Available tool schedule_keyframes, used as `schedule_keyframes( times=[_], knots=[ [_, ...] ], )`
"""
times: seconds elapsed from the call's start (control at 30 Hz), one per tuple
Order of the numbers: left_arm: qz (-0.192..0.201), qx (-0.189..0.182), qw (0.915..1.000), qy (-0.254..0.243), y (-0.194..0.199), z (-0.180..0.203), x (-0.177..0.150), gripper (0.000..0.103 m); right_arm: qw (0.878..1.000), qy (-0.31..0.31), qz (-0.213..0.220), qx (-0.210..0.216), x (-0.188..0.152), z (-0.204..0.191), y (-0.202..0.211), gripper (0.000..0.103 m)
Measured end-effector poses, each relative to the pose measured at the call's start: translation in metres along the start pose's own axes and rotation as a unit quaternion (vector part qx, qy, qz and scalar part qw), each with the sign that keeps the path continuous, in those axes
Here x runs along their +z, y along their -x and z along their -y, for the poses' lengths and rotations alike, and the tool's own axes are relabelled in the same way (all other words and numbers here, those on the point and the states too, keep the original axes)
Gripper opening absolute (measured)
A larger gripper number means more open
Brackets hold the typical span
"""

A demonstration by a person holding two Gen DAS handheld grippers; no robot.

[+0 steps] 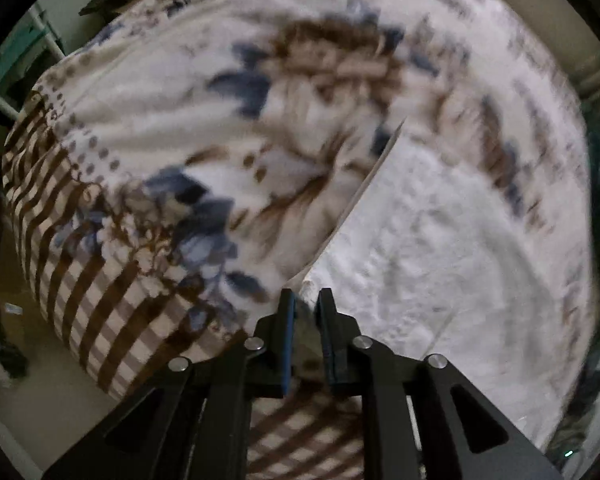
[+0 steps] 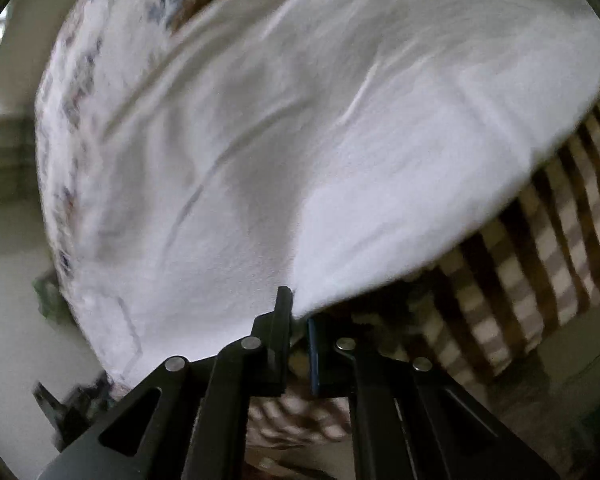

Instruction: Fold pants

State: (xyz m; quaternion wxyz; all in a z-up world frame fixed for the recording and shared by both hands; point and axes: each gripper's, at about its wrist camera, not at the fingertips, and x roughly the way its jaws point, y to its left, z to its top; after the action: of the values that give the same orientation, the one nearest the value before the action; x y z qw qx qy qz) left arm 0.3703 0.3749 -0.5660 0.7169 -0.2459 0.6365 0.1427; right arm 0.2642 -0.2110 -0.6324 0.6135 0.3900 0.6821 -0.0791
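White pants (image 1: pixel 440 240) lie spread on a bed covered by a flowered blanket (image 1: pixel 160 120). In the left wrist view my left gripper (image 1: pixel 306 300) is shut on a corner of the pants at their near edge. In the right wrist view the pants (image 2: pixel 280 140) fill most of the frame, lifted and stretched. My right gripper (image 2: pixel 298 308) is shut on another edge of the pants, which rise from the jaws. Both views are blurred by motion.
The blanket has a brown-and-white checked border (image 1: pixel 100 300) at the bed's near side, also in the right wrist view (image 2: pixel 540 260). A pale floor (image 1: pixel 28 420) lies beside the bed. A green-and-white frame (image 1: pixel 28 56) stands at the far left.
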Motion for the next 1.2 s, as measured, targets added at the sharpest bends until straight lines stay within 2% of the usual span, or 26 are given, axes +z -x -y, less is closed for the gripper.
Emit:
schedule_keyframes(
  times=[0.03, 0.07, 0.1, 0.13, 0.17, 0.2, 0.27, 0.3, 0.37, 0.43, 0.5, 0.6, 0.67, 0.7, 0.77, 0.83, 0.9, 0.93, 1.0, 1.07, 1.2],
  knots=[
    [-0.002, 0.002, 1.0000, -0.002, 0.000, 0.000, 0.000, 0.013, 1.000, 0.014, -0.011, -0.011, 0.002, -0.003, -0.001, 0.014],
    [0.001, 0.002, 1.0000, -0.005, 0.005, 0.001, -0.001, 0.015, 0.999, 0.022, -0.021, -0.015, 0.004, -0.005, 0.002, 0.021],
    [0.006, 0.001, 1.0000, -0.007, 0.014, 0.002, -0.001, 0.019, 0.999, 0.033, -0.033, -0.007, 0.005, -0.008, 0.010, 0.037],
    [0.014, 0.010, 0.9998, -0.010, 0.025, 0.004, -0.002, 0.024, 0.998, 0.040, -0.041, 0.002, 0.006, -0.012, 0.017, 0.046],
    [0.026, 0.022, 0.9993, -0.014, 0.039, 0.007, -0.002, 0.038, 0.998, 0.048, -0.050, 0.012, 0.009, -0.018, 0.025, 0.058],
    [0.035, 0.022, 0.9990, -0.016, 0.049, 0.011, -0.003, 0.045, 0.996, 0.055, -0.058, 0.026, 0.011, -0.023, 0.036, 0.063],
    [0.053, 0.017, 0.9980, -0.029, 0.069, 0.027, -0.003, 0.054, 0.994, 0.075, -0.065, 0.051, 0.022, -0.040, 0.058, 0.066],
    [0.065, 0.017, 0.9969, -0.041, 0.076, 0.040, -0.002, 0.064, 0.992, 0.088, -0.070, 0.064, 0.033, -0.053, 0.068, 0.066],
    [0.088, 0.024, 0.9924, -0.082, 0.082, 0.079, 0.000, 0.075, 0.988, 0.110, -0.068, 0.086, 0.057, -0.078, 0.077, 0.068],
    [0.087, 0.036, 0.9893, -0.111, 0.074, 0.117, 0.002, 0.075, 0.983, 0.134, -0.072, 0.101, 0.090, -0.114, 0.072, 0.069],
    [0.069, 0.049, 0.9871, -0.136, 0.052, 0.158, 0.003, 0.075, 0.979, 0.156, -0.078, 0.107, 0.125, -0.139, 0.058, 0.069],
    [0.031, 0.076, 0.9816, -0.172, 0.010, 0.200, 0.002, 0.075, 0.970, 0.183, -0.130, 0.099, 0.174, -0.176, 0.012, 0.069],
    [0.003, 0.095, 0.9772, -0.190, -0.019, 0.220, -0.003, 0.075, 0.960, 0.200, -0.179, 0.085, 0.190, -0.191, -0.023, 0.069],
    [-0.010, 0.102, 0.9759, -0.193, -0.029, 0.225, -0.005, 0.075, 0.950, 0.204, -0.221, 0.080, 0.194, -0.189, -0.040, 0.069],
    [-0.024, 0.113, 0.9746, -0.192, -0.042, 0.231, -0.009, 0.075, 0.935, 0.212, -0.273, 0.076, 0.192, -0.189, -0.059, 0.069],
    [-0.032, 0.117, 0.9763, -0.179, -0.048, 0.229, -0.012, 0.075, 0.913, 0.229, -0.327, 0.085, 0.182, -0.183, -0.068, 0.069],
    [-0.043, 0.118, 0.9787, -0.163, -0.053, 0.225, -0.012, 0.075, 0.890, 0.249, -0.371, 0.097, 0.176, -0.180, -0.071, 0.069],
    [-0.045, 0.119, 0.9798, -0.154, -0.055, 0.224, -0.012, 0.075, 0.882, 0.267, -0.378, 0.091, 0.175, -0.178, -0.070, 0.069],
    [-0.047, 0.122, 0.9804, -0.148, -0.058, 0.222, -0.011, 0.076, 0.885, 0.291, -0.354, 0.076, 0.185, -0.177, -0.070, 0.069],
    [-0.049, 0.128, 0.9798, -0.146, -0.062, 0.222, -0.010, 0.076, 0.891, 0.290, -0.339, 0.082, 0.194, -0.181, -0.075, 0.069],
    [-0.053, 0.135, 0.9786, -0.146, -0.068, 0.224, -0.009, 0.077, 0.890, 0.261, -0.356, 0.112, 0.199, -0.185, -0.089, 0.072]
  ],
)
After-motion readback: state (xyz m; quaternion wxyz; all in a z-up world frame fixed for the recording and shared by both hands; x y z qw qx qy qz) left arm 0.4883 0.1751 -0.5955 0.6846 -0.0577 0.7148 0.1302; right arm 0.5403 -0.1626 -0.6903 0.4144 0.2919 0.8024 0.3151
